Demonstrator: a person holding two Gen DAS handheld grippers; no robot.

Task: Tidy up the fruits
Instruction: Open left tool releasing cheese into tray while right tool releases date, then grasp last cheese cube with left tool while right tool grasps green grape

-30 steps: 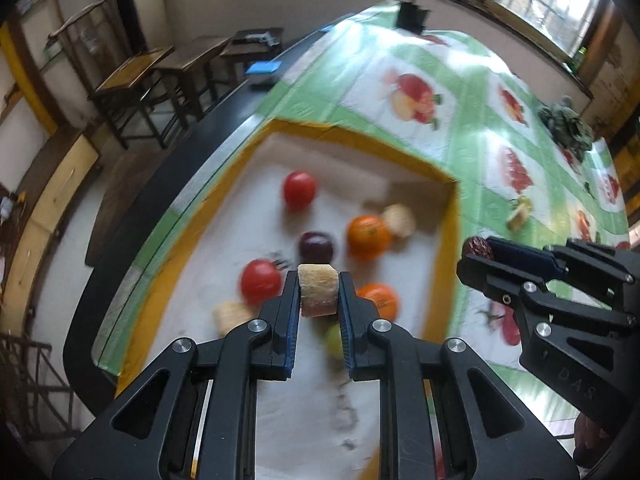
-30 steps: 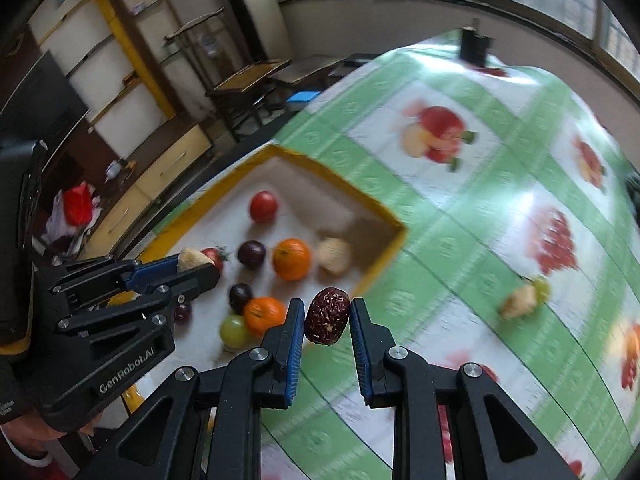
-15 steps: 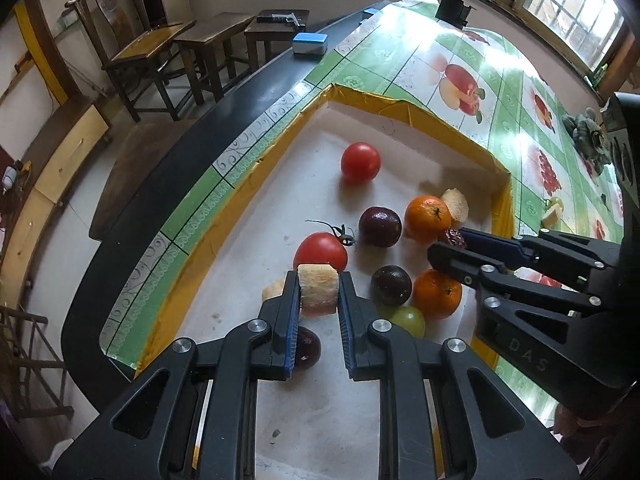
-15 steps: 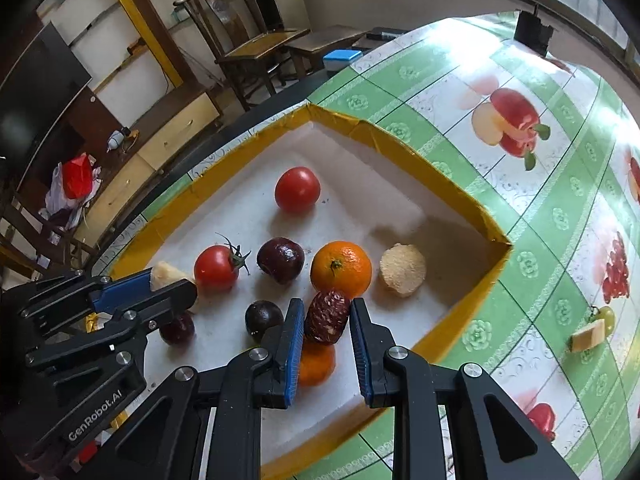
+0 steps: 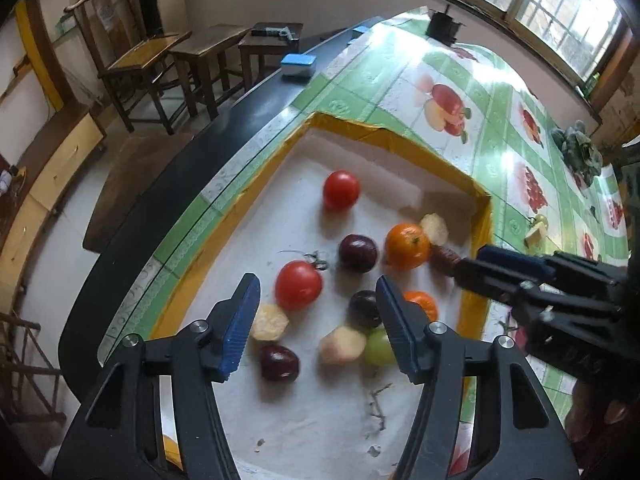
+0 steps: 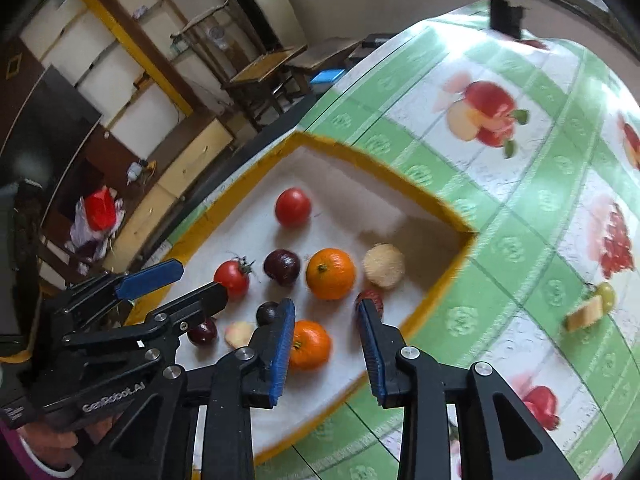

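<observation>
The tray has a white floor and a yellow rim and holds tomatoes, oranges, dark plums and a green grape. My left gripper hangs over it, its jaws opening with nothing between the pads. A pale fruit piece lies loose on the tray floor below it. My right gripper is over the tray's right side, jaws opening. A wrinkled red date sits by its right fingertip, beside an orange, and the pads do not press on it. From the left wrist view the date lies just ahead of the right gripper.
A green grape and a pale fruit piece lie on the green fruit-print tablecloth to the right of the tray. The table's dark edge runs along the left. Wooden chairs and cabinets stand beyond it.
Both grippers came down over the tray and opened. The left one let go of the pale piece, which now lies on the tray floor. The right one let go of the date.
</observation>
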